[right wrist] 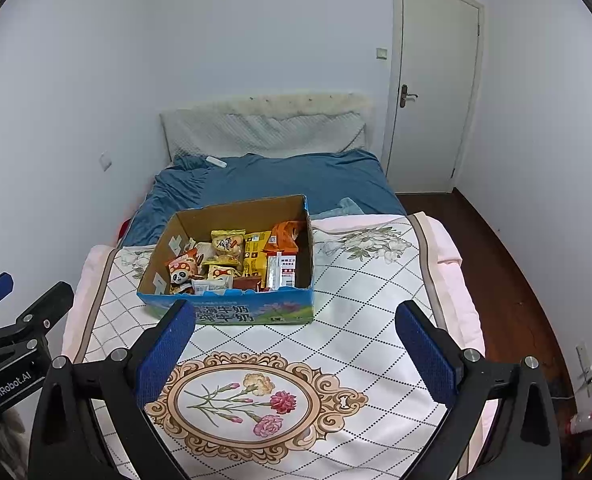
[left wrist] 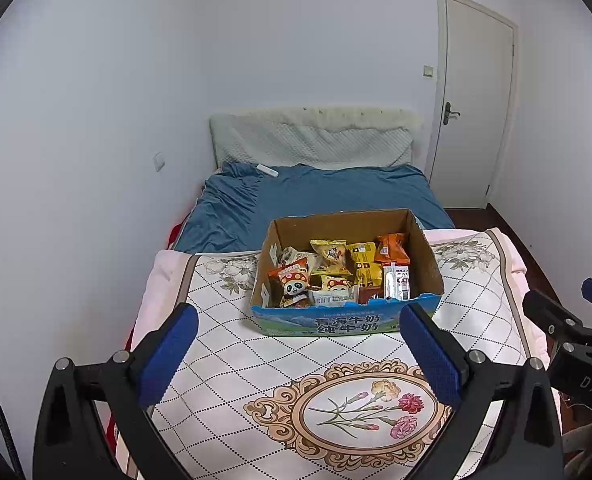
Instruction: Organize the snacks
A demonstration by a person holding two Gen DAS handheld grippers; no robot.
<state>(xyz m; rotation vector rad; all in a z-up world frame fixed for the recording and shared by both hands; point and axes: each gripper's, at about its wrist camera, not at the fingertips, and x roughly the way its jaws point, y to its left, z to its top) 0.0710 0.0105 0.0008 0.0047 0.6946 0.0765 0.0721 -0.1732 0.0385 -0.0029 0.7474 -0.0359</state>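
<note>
- while both of my tongs hang over the near end of the bed, my left tongs (left wrist: 298, 354) stand with their blue pads wide apart and nothing between them.
- my right tongs (right wrist: 296, 354) are likewise spread apart and hold nothing; from the left wrist view they show at the right edge, beside the left ones.
- my left tongs appear at the left edge of the right wrist view, so the two sit side by side, not touching.
- below them lies a quilted blanket (left wrist: 256, 364) in white with a diamond grid and an oval flower medallion (right wrist: 244, 400).
- on that blanket, ahead of both tongs, stands an open cardboard box (left wrist: 346, 322) with a blue printed front; its top is open.
- inside the box lie the snacks (left wrist: 336, 272), piled loosely: a panda-print pack (left wrist: 294, 280) at the front left, yellow packs (right wrist: 256, 258) in the middle, an orange pack (left wrist: 392, 248) at the back right, and a silver pouch (right wrist: 282, 272) standing by the right wall.
- beyond the box the bed carries a blue sheet (right wrist: 276, 180), with a pale pillow (right wrist: 264, 132) against the wall.
- a small white object (left wrist: 267, 170) rests on the sheet near the pillow; i cannot tell what it is.
- a closed white door (right wrist: 432, 80) stands to the right of the bed.
</note>
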